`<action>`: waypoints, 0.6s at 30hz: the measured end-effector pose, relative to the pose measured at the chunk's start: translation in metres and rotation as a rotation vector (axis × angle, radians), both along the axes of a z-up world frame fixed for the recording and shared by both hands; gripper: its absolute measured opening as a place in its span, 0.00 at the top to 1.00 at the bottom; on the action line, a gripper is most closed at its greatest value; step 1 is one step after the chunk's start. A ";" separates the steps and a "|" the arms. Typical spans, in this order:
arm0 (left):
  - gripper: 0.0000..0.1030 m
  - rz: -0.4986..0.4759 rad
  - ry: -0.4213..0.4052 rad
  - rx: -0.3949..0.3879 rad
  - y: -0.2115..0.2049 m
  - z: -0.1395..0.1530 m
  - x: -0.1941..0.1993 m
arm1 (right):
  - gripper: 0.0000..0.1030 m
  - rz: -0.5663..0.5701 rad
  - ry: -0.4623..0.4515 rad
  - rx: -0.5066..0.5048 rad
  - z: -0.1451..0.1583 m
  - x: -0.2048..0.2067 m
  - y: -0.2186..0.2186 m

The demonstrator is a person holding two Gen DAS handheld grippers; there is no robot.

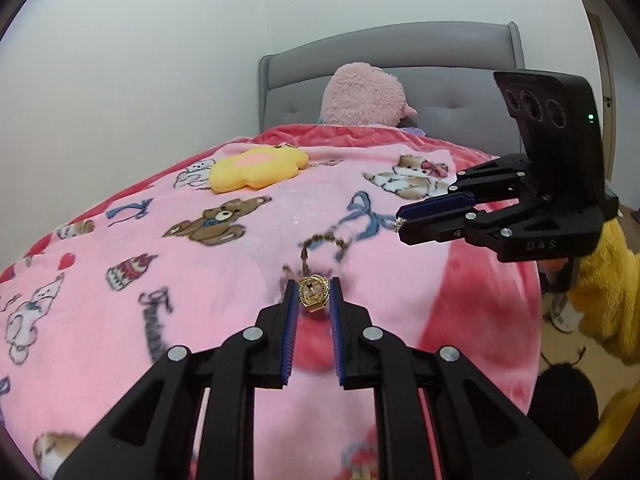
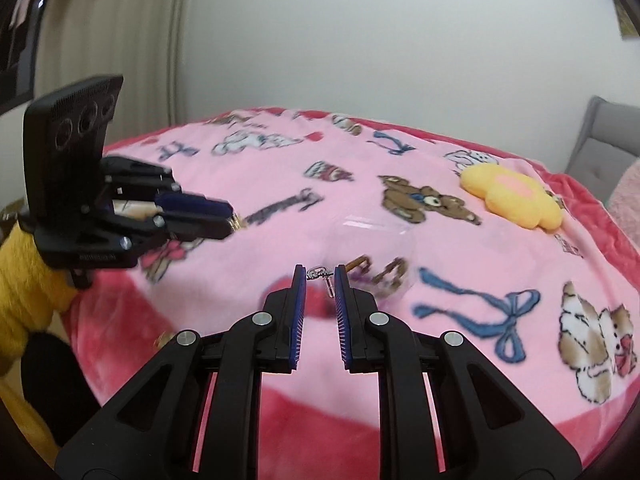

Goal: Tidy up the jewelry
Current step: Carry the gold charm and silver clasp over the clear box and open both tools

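My left gripper (image 1: 314,292) is shut on a gold ring (image 1: 314,293) held above the pink blanket. It also shows in the right wrist view (image 2: 230,222), at the left. My right gripper (image 2: 321,274) is shut on a small silver earring (image 2: 322,276); in the left wrist view it (image 1: 400,224) hovers at the right with the earring glinting at its tips. A clear round container (image 2: 370,248) sits on the blanket just beyond my right gripper. It holds a gold chain (image 2: 376,270), which also shows in the left wrist view (image 1: 322,246).
The bed is covered by a pink cartoon blanket (image 1: 200,280). A yellow flower cushion (image 1: 256,168) and a pink plush (image 1: 360,96) lie near the grey headboard (image 1: 440,64). The person's yellow fleece sleeve (image 1: 604,292) is at the right.
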State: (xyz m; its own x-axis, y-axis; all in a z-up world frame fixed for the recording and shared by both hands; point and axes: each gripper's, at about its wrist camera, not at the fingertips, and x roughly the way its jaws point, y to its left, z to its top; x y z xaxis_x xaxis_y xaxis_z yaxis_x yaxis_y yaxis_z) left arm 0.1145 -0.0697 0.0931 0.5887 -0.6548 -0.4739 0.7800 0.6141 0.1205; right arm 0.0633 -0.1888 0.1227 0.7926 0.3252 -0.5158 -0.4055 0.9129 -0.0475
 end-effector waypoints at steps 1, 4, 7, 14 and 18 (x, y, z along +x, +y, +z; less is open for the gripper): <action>0.85 -0.004 0.004 -0.004 -0.005 0.001 0.007 | 0.86 -0.011 0.005 0.003 0.002 0.005 -0.002; 0.85 -0.023 0.017 -0.003 -0.017 0.003 0.021 | 0.86 -0.037 0.023 0.011 0.004 0.019 -0.006; 0.85 -0.024 0.029 0.005 -0.030 0.005 0.038 | 0.86 -0.067 0.049 0.014 0.003 0.037 -0.010; 0.85 0.014 0.128 0.035 -0.054 -0.004 0.084 | 0.86 -0.093 0.173 0.051 -0.008 0.079 -0.018; 0.85 0.017 0.160 0.062 -0.062 -0.011 0.093 | 0.86 -0.087 0.209 0.023 -0.019 0.089 -0.012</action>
